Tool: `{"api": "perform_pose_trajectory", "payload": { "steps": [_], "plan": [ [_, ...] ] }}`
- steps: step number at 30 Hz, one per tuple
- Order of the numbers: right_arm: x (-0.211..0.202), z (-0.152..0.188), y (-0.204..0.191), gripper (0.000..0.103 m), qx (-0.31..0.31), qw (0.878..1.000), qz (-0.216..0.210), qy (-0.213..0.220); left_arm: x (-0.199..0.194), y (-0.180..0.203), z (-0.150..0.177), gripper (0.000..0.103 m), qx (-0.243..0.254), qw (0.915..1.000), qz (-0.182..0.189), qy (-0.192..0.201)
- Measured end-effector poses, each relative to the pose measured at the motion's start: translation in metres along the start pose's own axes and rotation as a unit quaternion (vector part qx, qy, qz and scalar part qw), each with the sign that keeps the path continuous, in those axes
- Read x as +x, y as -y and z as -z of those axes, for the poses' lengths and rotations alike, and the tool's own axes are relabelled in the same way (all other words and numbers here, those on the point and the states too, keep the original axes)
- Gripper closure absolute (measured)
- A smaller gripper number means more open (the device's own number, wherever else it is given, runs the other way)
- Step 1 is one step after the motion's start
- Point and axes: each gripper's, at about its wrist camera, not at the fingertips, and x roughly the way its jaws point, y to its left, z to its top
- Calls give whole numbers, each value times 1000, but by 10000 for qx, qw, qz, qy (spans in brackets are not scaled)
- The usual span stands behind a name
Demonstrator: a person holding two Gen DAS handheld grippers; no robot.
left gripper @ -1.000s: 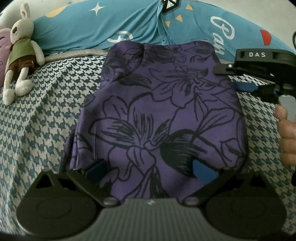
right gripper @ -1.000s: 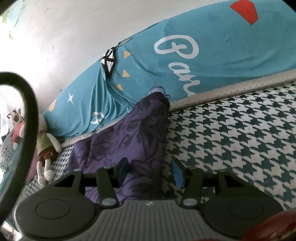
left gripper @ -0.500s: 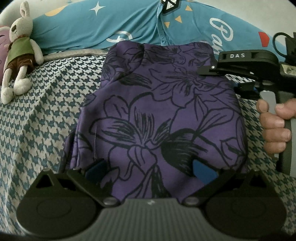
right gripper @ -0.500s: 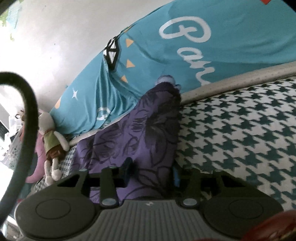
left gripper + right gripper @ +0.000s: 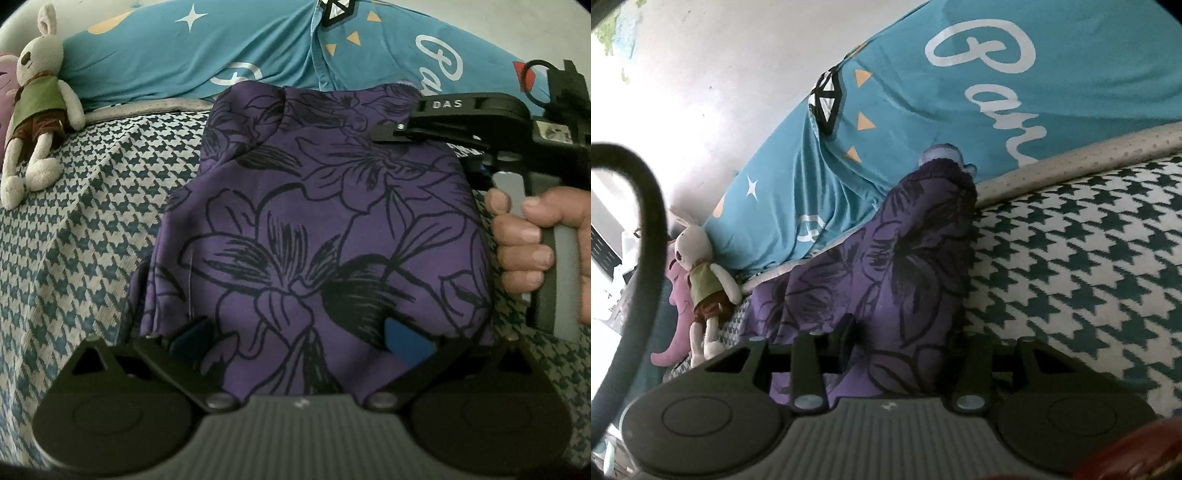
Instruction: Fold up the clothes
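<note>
Left wrist view: left tongs point(image 5: 299, 334) set low at the near hem of the folded purple garment point(image 5: 321, 221), blue pads spread wide, cloth bunched between them but not pinched. Garment flat on the houndstooth bed point(image 5: 85, 229), far edge against the teal pillow point(image 5: 236, 48). At right, a hand point(image 5: 535, 243) wrapped round the grip of the right tongs point(image 5: 436, 122), level over the garment's far right corner. Bare bedspread to the left, as far as the toy rabbit point(image 5: 37, 110).

Right wrist view: right tongs point(image 5: 897, 332) tilted, closed to a narrow gap around a raised fold of the garment point(image 5: 905, 258); firmness of grip impossible to tell. Open houndstooth bed point(image 5: 1089, 277) to the right; pillow point(image 5: 960, 92) and rabbit point(image 5: 701, 273) beyond.
</note>
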Motion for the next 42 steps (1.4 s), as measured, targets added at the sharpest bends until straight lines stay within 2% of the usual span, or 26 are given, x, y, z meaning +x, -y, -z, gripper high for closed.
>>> {"api": "perform_pose_trajectory", "payload": {
  "steps": [3, 7, 19, 27, 34, 42],
  "plan": [
    [5, 1, -2, 80, -52, 10000, -29, -45, 0, 1, 0, 0, 9, 10000, -8, -13],
    [4, 2, -9, 88, -200, 9997, 111, 24, 1, 1, -2, 0, 4, 10000, -29, -47],
    [-29, 1, -41, 92, -640, 9925, 819, 650, -4, 0, -7, 0, 4, 10000, 37, -84],
    [-53, -3, -45, 93, -688, 9842, 1294, 997, -10, 7, -8, 0, 111, 9997, 192, -46],
    [-80, -6, -33, 93, -578, 9755, 1716, 1246, -11, 17, -7, 0, 233, 9994, 236, -49],
    [-125, -6, 1, 93, -150, 9608, 2280, 1571, -10, 24, -7, 0, 396, 9989, 243, -19]
  ]
}}
